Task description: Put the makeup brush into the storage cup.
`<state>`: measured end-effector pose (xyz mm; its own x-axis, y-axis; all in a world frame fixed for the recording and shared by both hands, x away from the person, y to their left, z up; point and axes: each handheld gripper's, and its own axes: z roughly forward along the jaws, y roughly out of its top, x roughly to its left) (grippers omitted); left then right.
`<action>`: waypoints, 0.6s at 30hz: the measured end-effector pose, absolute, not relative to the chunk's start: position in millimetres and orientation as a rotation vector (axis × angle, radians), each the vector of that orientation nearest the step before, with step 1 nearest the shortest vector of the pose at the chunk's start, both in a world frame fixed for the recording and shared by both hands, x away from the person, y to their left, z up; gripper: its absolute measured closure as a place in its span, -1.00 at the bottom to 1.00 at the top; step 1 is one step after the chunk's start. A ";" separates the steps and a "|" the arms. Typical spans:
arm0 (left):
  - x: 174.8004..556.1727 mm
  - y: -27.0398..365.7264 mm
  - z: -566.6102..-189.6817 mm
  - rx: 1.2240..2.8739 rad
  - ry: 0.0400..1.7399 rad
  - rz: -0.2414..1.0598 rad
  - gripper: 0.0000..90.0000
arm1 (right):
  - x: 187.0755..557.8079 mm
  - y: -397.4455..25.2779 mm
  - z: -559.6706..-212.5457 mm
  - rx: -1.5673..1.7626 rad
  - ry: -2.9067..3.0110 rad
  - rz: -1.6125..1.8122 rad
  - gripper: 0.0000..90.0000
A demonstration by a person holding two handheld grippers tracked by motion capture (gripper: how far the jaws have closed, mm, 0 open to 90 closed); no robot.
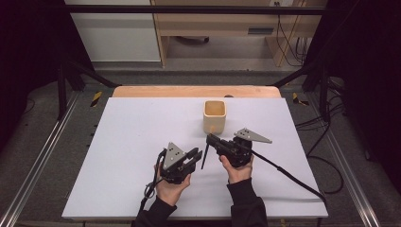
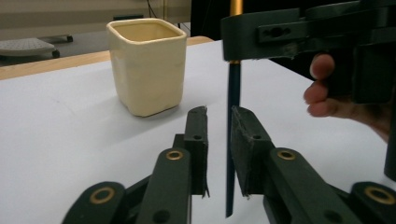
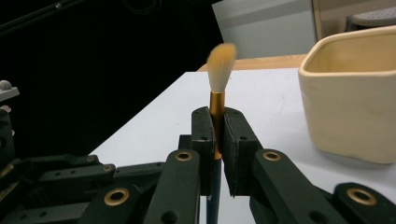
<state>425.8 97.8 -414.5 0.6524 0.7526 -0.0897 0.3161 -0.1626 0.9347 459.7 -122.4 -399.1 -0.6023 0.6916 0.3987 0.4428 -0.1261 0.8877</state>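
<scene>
High view: we see the right gripper [image 1: 213,142] holding the brush [image 1: 204,157] just before the cup [image 1: 214,116]. Left gripper view: jaws spread around the handle; closing off-centre could knock it askew. Right gripper view: jaws pinch the ferrule; a loose grip could let it slip.

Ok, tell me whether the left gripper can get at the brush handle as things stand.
Probably yes: the left gripper is open with the brush handle already between its jaws, while the right gripper holds it upright.
</scene>
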 end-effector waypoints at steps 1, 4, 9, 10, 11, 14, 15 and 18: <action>427.0 99.5 -413.6 1.756 0.871 0.484 0.59 | 459.6 -122.9 -398.5 1.275 1.925 1.806 0.87; 430.0 105.9 -411.5 1.788 0.876 0.505 0.46 | 459.5 -124.6 -396.7 1.254 1.914 1.804 0.87; 434.3 117.6 -407.8 1.822 0.891 0.534 0.20 | 459.2 -127.4 -393.9 1.233 1.908 1.790 0.87; 434.9 120.8 -406.6 1.831 0.893 0.548 0.16 | 459.4 -127.9 -393.7 1.227 1.907 1.786 0.87; 435.6 123.6 -406.0 1.833 0.894 0.549 0.11 | 459.4 -128.5 -393.0 1.219 1.904 1.786 0.87; 437.4 131.9 -404.1 1.835 0.901 0.548 -0.04 | 459.4 -129.9 -391.4 1.209 1.902 1.787 0.86; 437.8 134.6 -403.7 1.838 0.901 0.545 -0.09 | 459.5 -130.4 -390.9 1.203 1.900 1.786 0.86; 438.5 142.3 -403.9 1.850 0.902 0.549 -0.21 | 459.8 -131.9 -389.3 1.182 1.891 1.788 0.86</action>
<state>438.5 142.3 -403.9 0.6240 0.7813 -0.0164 0.3445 -0.2561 0.9032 459.8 -131.9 -389.3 -0.6249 0.7111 0.3222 0.3615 -0.1022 0.9268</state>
